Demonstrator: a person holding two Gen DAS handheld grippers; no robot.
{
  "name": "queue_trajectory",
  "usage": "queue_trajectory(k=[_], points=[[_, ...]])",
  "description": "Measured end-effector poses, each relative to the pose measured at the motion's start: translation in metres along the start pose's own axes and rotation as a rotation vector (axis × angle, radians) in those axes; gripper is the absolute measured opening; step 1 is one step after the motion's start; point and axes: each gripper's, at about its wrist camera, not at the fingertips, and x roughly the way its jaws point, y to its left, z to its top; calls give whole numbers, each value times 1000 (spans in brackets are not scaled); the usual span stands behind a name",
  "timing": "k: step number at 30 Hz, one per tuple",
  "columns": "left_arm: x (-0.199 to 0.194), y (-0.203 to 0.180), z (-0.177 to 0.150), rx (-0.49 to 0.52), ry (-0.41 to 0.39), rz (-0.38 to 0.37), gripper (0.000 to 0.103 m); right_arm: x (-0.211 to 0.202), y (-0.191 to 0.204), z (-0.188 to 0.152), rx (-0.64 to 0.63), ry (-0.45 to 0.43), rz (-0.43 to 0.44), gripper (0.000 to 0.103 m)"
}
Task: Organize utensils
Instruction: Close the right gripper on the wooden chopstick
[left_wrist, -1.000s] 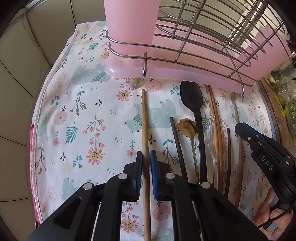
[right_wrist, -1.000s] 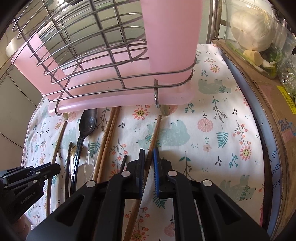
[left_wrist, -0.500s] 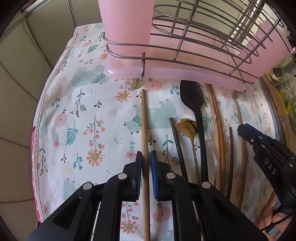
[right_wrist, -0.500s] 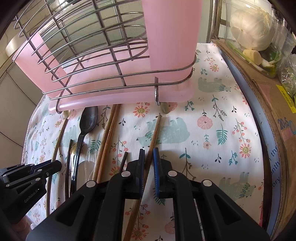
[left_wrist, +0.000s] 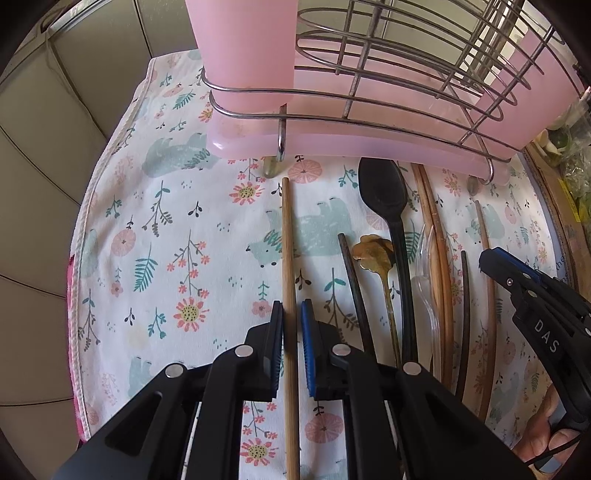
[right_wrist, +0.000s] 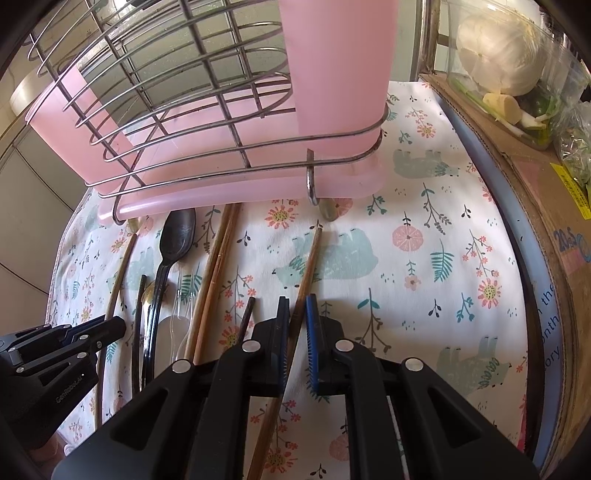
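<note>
The near end of the wooden chopstick (left_wrist: 289, 258) disappears under the left hand-held gripper (left_wrist: 291, 314), whose narrow jaws clamp it. The brown chopstick (right_wrist: 308, 266) is likewise cut off beneath the right hand-held gripper (right_wrist: 296, 312), gripped narrowly. Both point steeply down at the floral cloth (left_wrist: 166, 240); the wire rack (right_wrist: 192, 122) stands ahead.

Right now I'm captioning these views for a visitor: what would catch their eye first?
The wire rack with its pink liner looms at the top, standing on a floral cloth. Below it lies a row of utensils, led by a black spoon. Each gripper, left and right, is closed on a wooden chopstick.
</note>
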Motion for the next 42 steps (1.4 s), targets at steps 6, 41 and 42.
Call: queue_trajectory(k=[6,41,42], points=[[0,-1,1,4,-1,13,9,1,0,5,3,10,2,9],[-27,1,-11,0,-73,-10,6,-5,-1,4,-6,28,-18,10],[-28,1,-11,-1,-75,-11,6,-6,-1,4,-7,29,-19,10]])
